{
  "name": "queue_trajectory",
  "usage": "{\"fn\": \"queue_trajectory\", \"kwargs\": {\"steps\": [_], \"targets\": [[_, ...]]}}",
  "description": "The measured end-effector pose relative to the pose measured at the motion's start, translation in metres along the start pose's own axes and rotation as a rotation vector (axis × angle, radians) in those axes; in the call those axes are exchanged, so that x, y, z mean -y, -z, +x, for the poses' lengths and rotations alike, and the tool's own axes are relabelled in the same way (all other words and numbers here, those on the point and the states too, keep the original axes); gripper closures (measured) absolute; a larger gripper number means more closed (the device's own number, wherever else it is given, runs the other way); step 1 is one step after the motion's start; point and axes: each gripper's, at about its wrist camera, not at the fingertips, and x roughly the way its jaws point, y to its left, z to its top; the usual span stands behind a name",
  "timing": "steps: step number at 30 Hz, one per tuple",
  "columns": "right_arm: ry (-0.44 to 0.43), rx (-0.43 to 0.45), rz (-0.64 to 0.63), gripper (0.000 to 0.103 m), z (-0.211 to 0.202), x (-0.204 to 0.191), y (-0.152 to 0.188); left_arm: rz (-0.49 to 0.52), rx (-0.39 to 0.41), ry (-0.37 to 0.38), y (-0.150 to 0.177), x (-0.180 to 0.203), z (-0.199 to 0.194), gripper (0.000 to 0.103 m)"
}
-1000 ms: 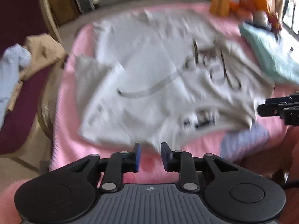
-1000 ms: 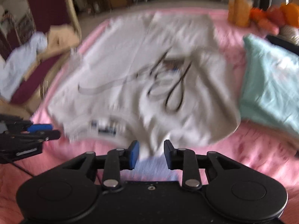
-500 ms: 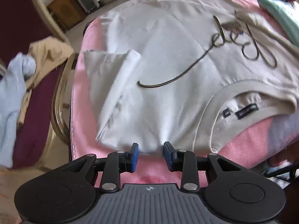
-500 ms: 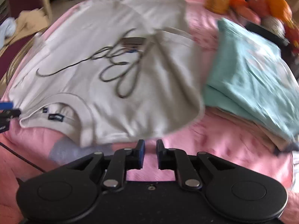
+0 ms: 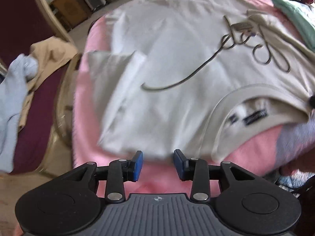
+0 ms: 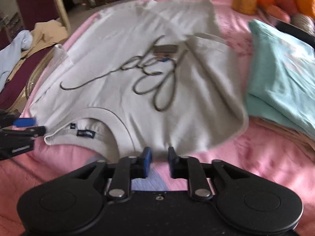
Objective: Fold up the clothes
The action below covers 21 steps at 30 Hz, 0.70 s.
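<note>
- The left gripper [image 5: 158,162] has a matt black body with two rounded, disc-shaped lobes, one at each side.
- Between the lobes sits a grey ribbed plate with lengthwise grooves and a small round crosshair mark at its top edge.
- Each finger is a black link arm fixed by two silver rivets, ending in a blue pad [image 5: 137,165].
- The right gripper [image 6: 159,162] has the same black lobed form, but its middle plate is plain, speckled black with one small screw at the centre.
- Its fingers also carry silver rivets and blue pads [image 6: 146,162].
- In the right wrist view the left gripper shows from the side: black, with white lettering too blurred to read.
</note>
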Motion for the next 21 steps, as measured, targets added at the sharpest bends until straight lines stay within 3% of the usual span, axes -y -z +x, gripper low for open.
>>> {"fn": "queue_trajectory", "kwargs": {"steps": [3,8,11,12,16,20,21], "targets": [[0.006,0.075,0.04,0.077,-0.025,0.01,-0.001,-0.057,0.024,0.032,0.001,-0.012,-0.013,0.067],[-0.068,0.245,0.188,0.077,-0.066,0.028,-0.035,-0.144,0.166,0.119,-0.028,-0.016,-0.048,0.066],[-0.057,0.313,0.226,0.07,-0.076,0.04,-0.062,-0.173,0.228,0.16,-0.052,-0.01,-0.056,0.064],[-0.062,0.318,0.251,0.065,-0.072,0.048,-0.069,-0.179,0.229,0.164,-0.06,-0.008,-0.052,0.064],[-0.084,0.336,0.351,0.065,-0.056,0.078,-0.098,-0.175,0.24,0.187,-0.086,0.009,-0.036,0.063],[-0.041,0.283,0.405,0.066,-0.014,0.104,-0.116,-0.153,0.209,0.188,-0.095,0.022,0.003,0.064],[-0.017,0.258,0.413,0.071,-0.001,0.109,-0.119,-0.15,0.19,0.191,-0.094,0.024,0.012,0.064]]}}
